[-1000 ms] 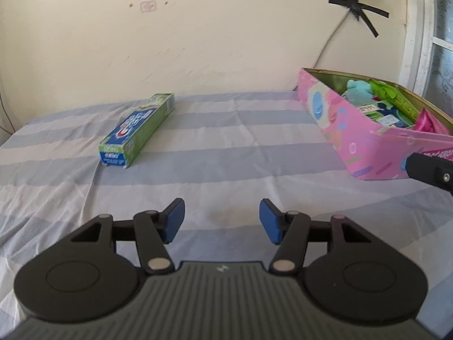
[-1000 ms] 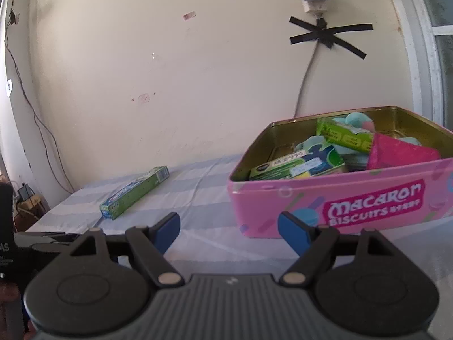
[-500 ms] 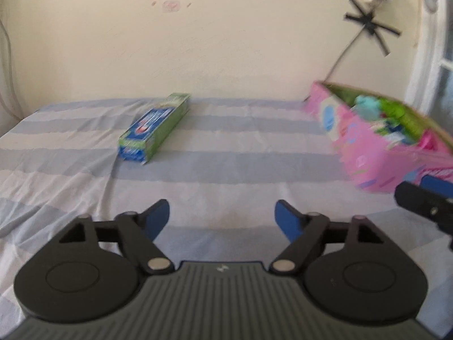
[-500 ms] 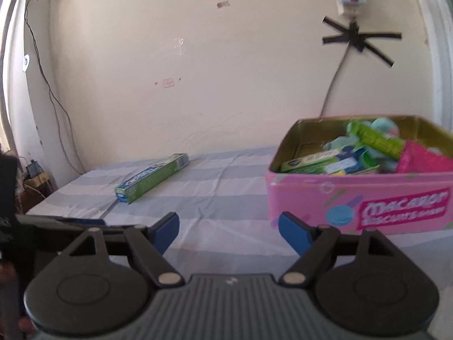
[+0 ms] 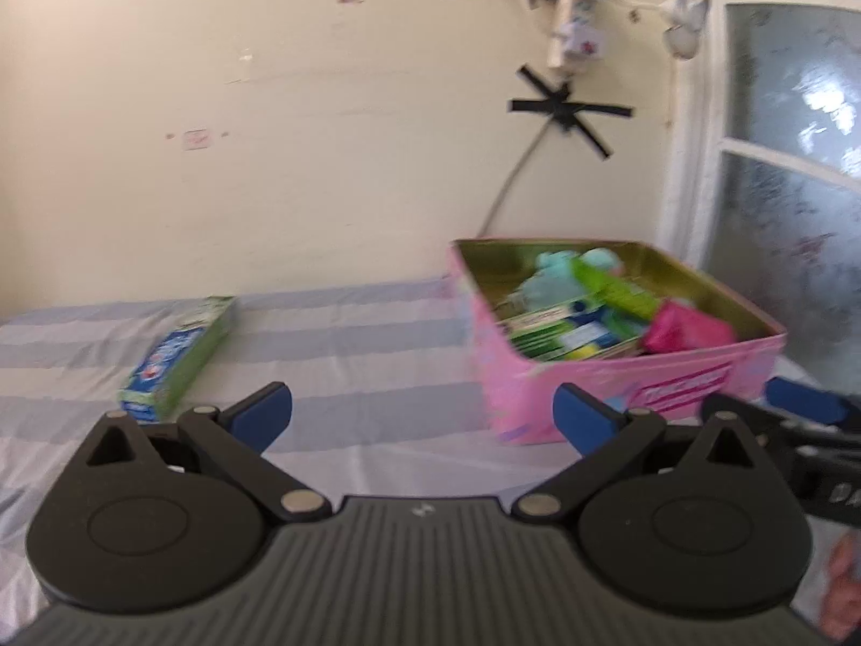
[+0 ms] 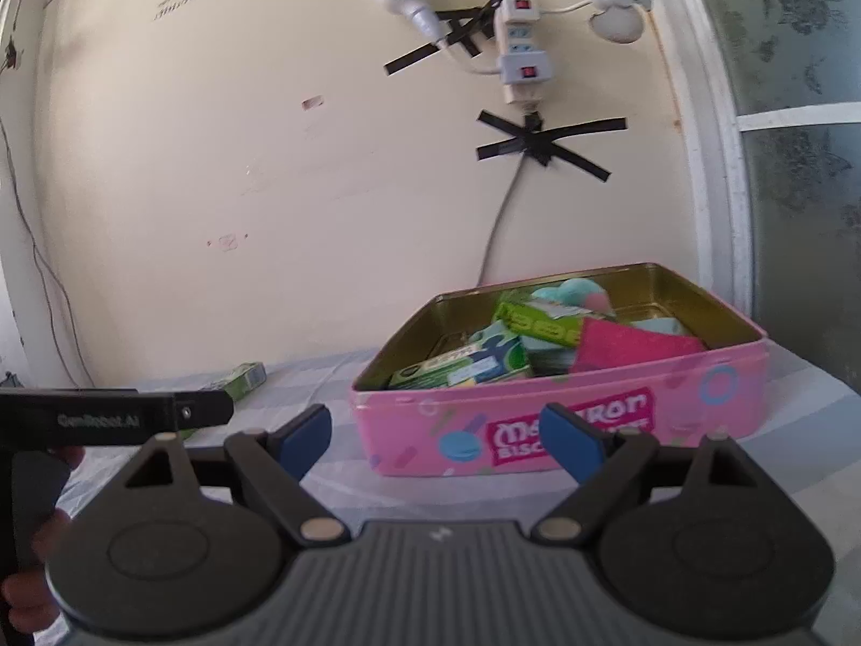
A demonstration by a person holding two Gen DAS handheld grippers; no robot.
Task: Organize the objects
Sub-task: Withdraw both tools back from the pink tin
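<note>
A green and blue toothpaste box (image 5: 177,360) lies flat on the striped sheet, ahead and left of my left gripper (image 5: 422,415). That gripper's jaws are opening wide, with nothing between them. A pink biscuit tin (image 5: 619,385) stands open to the right and holds green boxes, a pink pouch (image 5: 686,328) and a teal soft item. My right gripper (image 6: 438,439) hovers in front of the tin (image 6: 699,393); its jaws are opening and nothing is between them. In the right wrist view the toothpaste box (image 6: 245,377) is partly hidden behind the left tool's black housing (image 6: 107,420).
The blue and white striped sheet (image 5: 366,355) covers the surface up to a cream wall. A power strip (image 6: 519,54), a bulb and a cable are taped to the wall above the tin. A frosted window (image 6: 796,161) is on the right. A hand (image 6: 32,581) grips the left tool.
The left gripper's jaws have spread much wider and the right's slightly. Both views have swung so the tin sits nearer the centre and the toothpaste box further left.
</note>
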